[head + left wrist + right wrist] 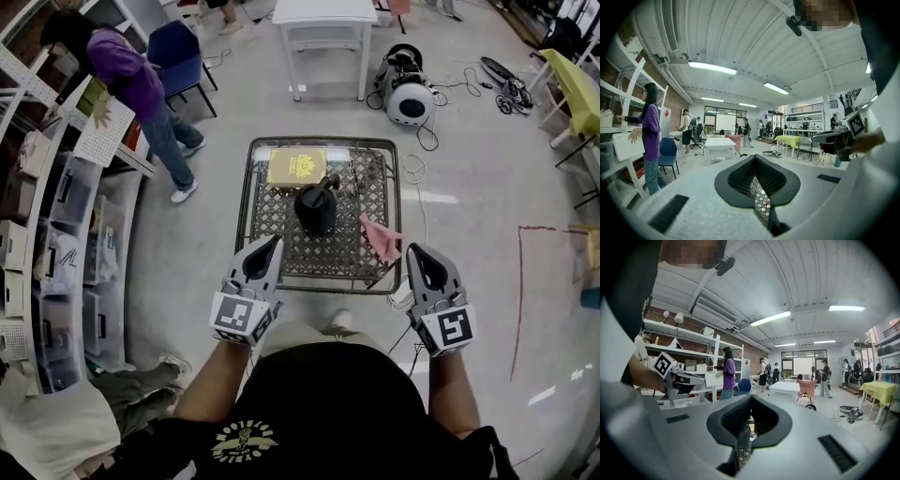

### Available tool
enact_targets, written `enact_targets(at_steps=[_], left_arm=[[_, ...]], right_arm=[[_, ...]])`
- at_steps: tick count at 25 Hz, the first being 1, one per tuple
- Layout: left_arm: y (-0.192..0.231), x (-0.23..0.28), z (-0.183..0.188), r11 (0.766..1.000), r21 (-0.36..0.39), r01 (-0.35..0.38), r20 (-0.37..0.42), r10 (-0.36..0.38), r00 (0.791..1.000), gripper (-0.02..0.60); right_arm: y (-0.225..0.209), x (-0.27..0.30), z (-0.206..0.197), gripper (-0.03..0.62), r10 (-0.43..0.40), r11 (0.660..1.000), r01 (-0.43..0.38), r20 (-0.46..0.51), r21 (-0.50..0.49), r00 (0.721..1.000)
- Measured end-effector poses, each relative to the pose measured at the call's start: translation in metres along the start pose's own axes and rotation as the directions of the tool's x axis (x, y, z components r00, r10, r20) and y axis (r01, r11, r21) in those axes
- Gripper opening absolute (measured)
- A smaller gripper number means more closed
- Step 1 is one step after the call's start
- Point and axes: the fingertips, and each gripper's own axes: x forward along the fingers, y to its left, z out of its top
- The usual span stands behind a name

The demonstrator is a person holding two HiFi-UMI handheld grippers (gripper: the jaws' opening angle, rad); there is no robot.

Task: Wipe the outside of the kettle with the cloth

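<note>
Both closed on nothing: left gripper (pixel 272 246) and right gripper (pixel 414 253) sit at the near edge of the mesh table (pixel 270 214). Kettle (pixel 316 208) mid-table. Cloth (pixel 380 239) on the right edge, just beyond the right gripper, which probably grabs first.

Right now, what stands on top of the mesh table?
A black kettle, a yellow box behind it, a pink cloth at the right edge. The table mesh beneath them is hidden.
</note>
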Motion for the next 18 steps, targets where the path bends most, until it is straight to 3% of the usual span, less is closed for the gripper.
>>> enact_targets(at_steps=[9, 18], left_arm=[[-0.005, 0.012, -0.001, 0.999, 0.029, 0.019, -0.039, -0.018, 0.999, 0.009], [0.006, 0.028, 0.002, 0.996, 0.031, 0.082, -0.065, -0.080, 0.995, 0.009]], right_arm=[[-0.011, 0.008, -0.007, 0.011, -0.003, 1.000, 0.003, 0.011, -0.014, 1.000], [-0.018, 0.019, -0.009, 0.011, -0.087, 0.996, 0.086, 0.007, 0.005, 0.996]])
